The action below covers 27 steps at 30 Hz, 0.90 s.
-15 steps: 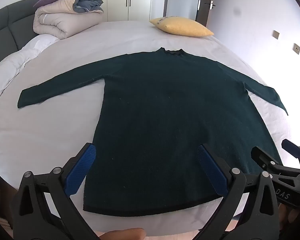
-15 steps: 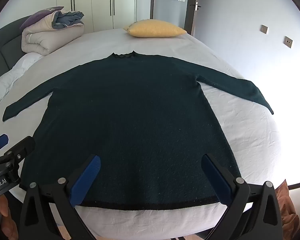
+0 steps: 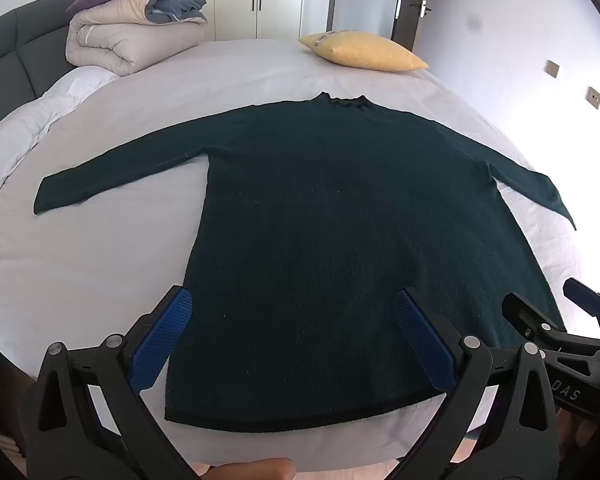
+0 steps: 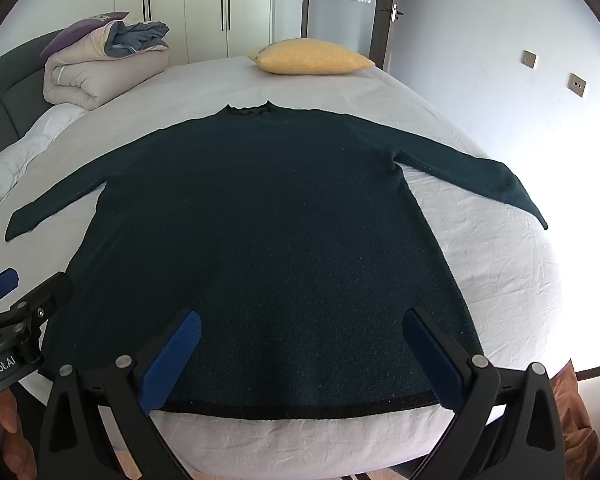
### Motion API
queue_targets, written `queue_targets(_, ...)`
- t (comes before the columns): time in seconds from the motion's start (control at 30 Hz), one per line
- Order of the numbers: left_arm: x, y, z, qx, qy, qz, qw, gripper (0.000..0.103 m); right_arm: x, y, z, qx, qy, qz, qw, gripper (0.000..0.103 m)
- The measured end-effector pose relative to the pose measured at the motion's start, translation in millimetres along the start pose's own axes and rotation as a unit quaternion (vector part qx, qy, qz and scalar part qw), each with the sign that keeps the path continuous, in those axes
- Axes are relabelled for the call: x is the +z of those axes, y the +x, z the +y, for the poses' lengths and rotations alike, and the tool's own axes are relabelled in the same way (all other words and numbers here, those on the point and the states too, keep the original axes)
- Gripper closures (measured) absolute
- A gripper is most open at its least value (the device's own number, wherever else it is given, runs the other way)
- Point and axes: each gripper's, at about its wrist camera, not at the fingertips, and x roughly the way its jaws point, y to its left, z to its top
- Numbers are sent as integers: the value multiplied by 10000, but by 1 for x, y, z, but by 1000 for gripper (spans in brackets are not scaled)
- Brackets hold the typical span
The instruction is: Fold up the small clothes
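The dark green sweater [image 3: 340,240] lies flat on the bed [image 3: 100,264], just ahead of and below both hand-held grippers; its neck points away; the left hand-held gripper [image 3: 292,340] sits nearer its left edge, the right hand-held gripper [image 4: 300,356] nearer its right; both gape wide, holding nothing.

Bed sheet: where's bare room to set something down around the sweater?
Free: white sheet under the dark green knit sweater's right sleeve; under the left sleeve; the strip between collar and yellow pillow. Crowded: the headboard corner with the folded beige duvet.
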Motion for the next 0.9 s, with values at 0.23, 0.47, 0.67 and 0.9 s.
queue_targets(0.23, -1, 4, 0, -4, -3, 6, 10000, 0, 0, 1, 1, -3, -4, 3, 10000, 0)
queue_targets(0.47, -1, 4, 0, -12, 3, 14, 10000, 0, 0, 1, 1, -6, -7, 9, 10000, 0)
queue_targets(0.67, -3, 8, 1, -16, -1, 25, 10000, 0, -1, 2, 1, -10, -12, 11, 10000, 0)
queue_targets(0.9, -4, 9, 2, -23, -8, 35, 10000, 0, -3, 3, -1, -7, -8, 34, 10000, 0)
